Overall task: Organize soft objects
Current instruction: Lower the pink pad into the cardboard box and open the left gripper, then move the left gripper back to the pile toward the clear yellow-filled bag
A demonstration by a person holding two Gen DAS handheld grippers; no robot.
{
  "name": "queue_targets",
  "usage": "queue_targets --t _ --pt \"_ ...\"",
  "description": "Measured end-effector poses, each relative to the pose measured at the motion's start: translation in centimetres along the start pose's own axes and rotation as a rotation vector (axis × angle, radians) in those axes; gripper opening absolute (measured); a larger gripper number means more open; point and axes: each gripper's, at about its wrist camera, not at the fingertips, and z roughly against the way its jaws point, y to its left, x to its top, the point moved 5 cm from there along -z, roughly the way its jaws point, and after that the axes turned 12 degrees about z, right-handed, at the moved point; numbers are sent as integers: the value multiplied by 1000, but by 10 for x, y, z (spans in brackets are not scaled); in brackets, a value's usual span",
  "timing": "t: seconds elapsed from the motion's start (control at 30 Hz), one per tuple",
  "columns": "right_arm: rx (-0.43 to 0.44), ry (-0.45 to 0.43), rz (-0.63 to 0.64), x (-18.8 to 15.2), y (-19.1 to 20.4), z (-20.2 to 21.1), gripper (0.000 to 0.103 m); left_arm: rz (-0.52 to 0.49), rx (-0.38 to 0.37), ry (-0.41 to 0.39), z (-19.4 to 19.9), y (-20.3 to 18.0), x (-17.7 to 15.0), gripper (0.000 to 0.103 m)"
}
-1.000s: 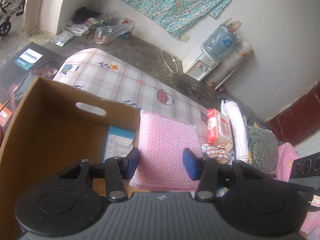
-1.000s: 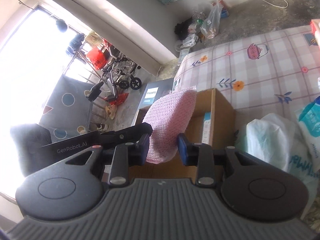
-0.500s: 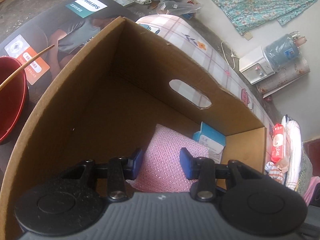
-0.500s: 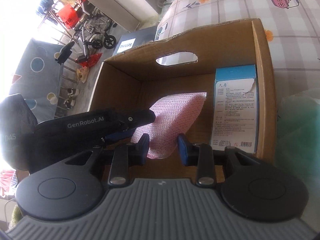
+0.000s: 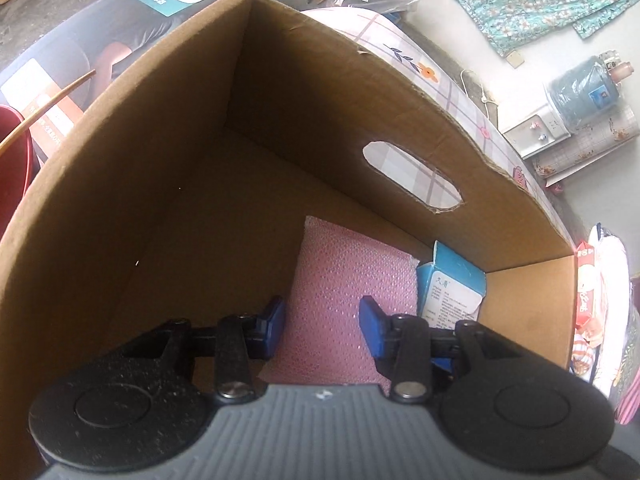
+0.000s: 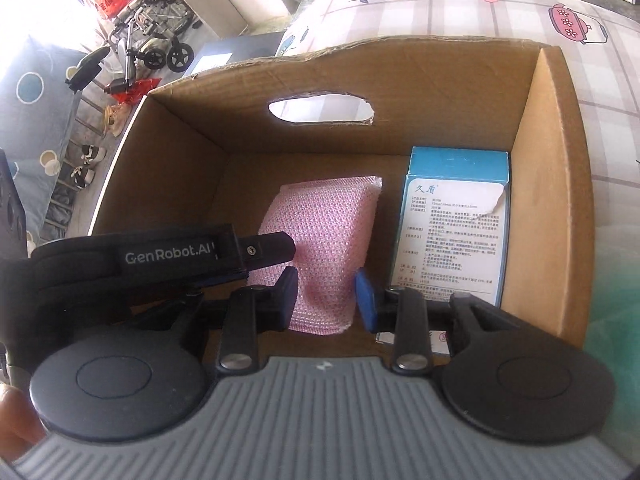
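Both grippers, left [image 5: 322, 330] & right [image 6: 326, 300], clamp pink bubble-wrap pad [image 6: 326, 240] inside cardboard box [image 6: 560, 184], left of blue carton [image 6: 456, 240]. Left jaws just tightened. Lay flat on floor, release together.

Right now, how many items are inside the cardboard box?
2: a pink bubble-wrap pad between both grippers' fingers, and a blue carton beside it against the cardboard box side wall. Others may be hidden under the grippers.

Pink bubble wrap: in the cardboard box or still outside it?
In. The pink bubble wrap sits inside the cardboard box, below its rim, beside the blue carton.
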Motion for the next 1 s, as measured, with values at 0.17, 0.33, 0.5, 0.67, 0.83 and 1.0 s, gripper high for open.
queue_targets --t 0.17,0.33,0.5,0.67,0.83,1.0 --pt "21 -51 -1 1 -3 23 32 8 -20 14 -8 -6 3 39" --pt "40 -144 -3 -1 -8 63 33 0 -2 12 -12 -10 4 40" --pt "76 -231 -43 -15 -18 104 38 30 -12 -5 -1 -6 3 59" --pt "144 -338 -101 -46 -26 142 44 41 -13 -71 33 -6 -5 67" --pt "186 -428 -131 -81 -34 184 47 -4 -63 -119 76 -22 -26 67" --pt "150 -509 -152 -126 -59 235 51 -125 -139 -138 109 -59 -62 70"
